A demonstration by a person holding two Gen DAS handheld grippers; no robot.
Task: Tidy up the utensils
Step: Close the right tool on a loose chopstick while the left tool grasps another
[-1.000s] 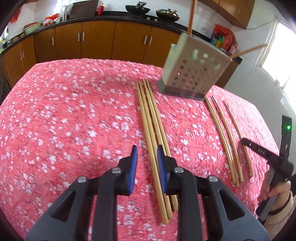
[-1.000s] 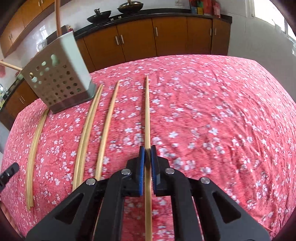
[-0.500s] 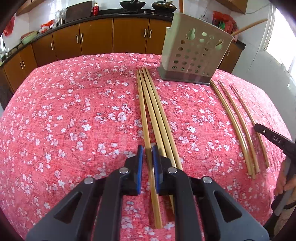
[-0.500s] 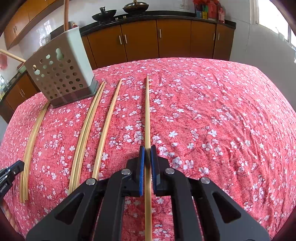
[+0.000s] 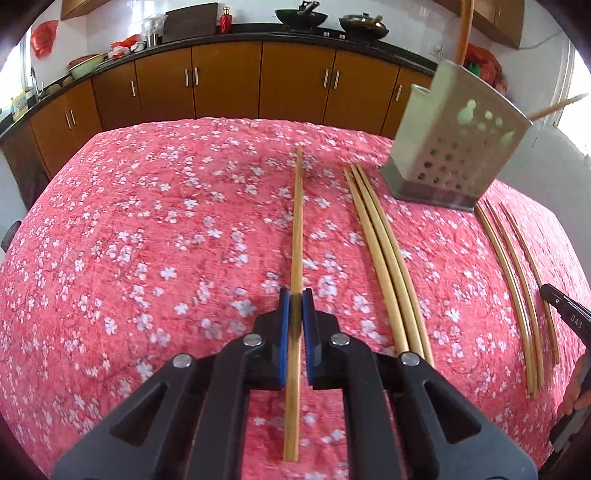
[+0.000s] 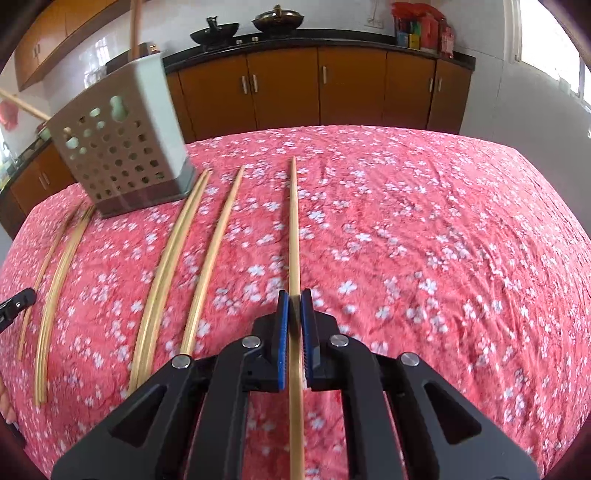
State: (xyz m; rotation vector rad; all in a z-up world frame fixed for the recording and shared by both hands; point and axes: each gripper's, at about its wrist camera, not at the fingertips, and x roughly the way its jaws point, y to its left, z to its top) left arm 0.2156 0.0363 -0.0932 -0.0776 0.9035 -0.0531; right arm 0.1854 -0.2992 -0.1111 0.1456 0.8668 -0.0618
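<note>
Brown wooden cabinets (image 5: 225,86) with metal handles are seen under a dark countertop (image 6: 317,38). Two black woks (image 5: 301,16) are placed there. White walls (image 6: 99,48) are lit by daylight from a window (image 6: 550,40).

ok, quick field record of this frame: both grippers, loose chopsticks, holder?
left gripper: shut on a chopstick
right gripper: shut on another chopstick
loose chopsticks: three in a bundle left of holder, three to its right
holder: perforated, on the tablecloth, sticks already poking out the top
</note>
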